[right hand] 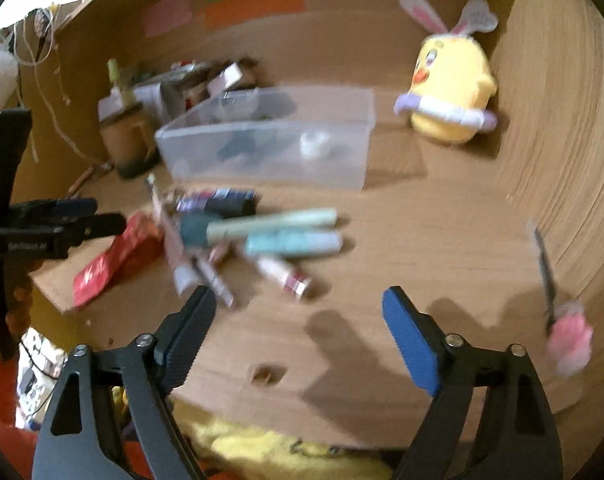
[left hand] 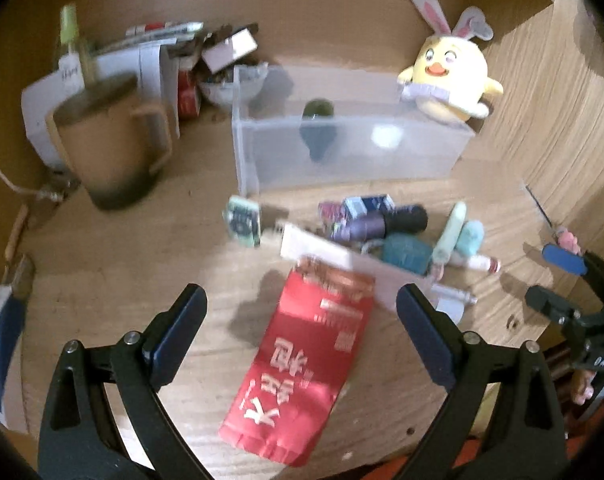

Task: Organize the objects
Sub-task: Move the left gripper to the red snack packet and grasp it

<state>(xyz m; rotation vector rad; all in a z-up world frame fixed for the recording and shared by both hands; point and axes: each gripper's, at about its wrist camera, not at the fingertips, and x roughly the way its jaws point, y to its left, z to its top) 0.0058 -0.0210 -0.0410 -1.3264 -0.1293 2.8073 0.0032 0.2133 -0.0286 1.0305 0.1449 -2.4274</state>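
Left gripper (left hand: 302, 300) gaping, empty, over red packet (left hand: 302, 364), loose clutter (left hand: 394, 232) unsorted before clear bin (left hand: 342, 148) holding perhaps two items; right gripper (right hand: 298, 308) likewise wide, empty, short of same pile.

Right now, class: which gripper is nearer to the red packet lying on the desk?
Left. The left gripper hangs open directly over the red packet, which shows between its fingers. The right gripper, also open, is off to the packet's right, past the pile of tubes.
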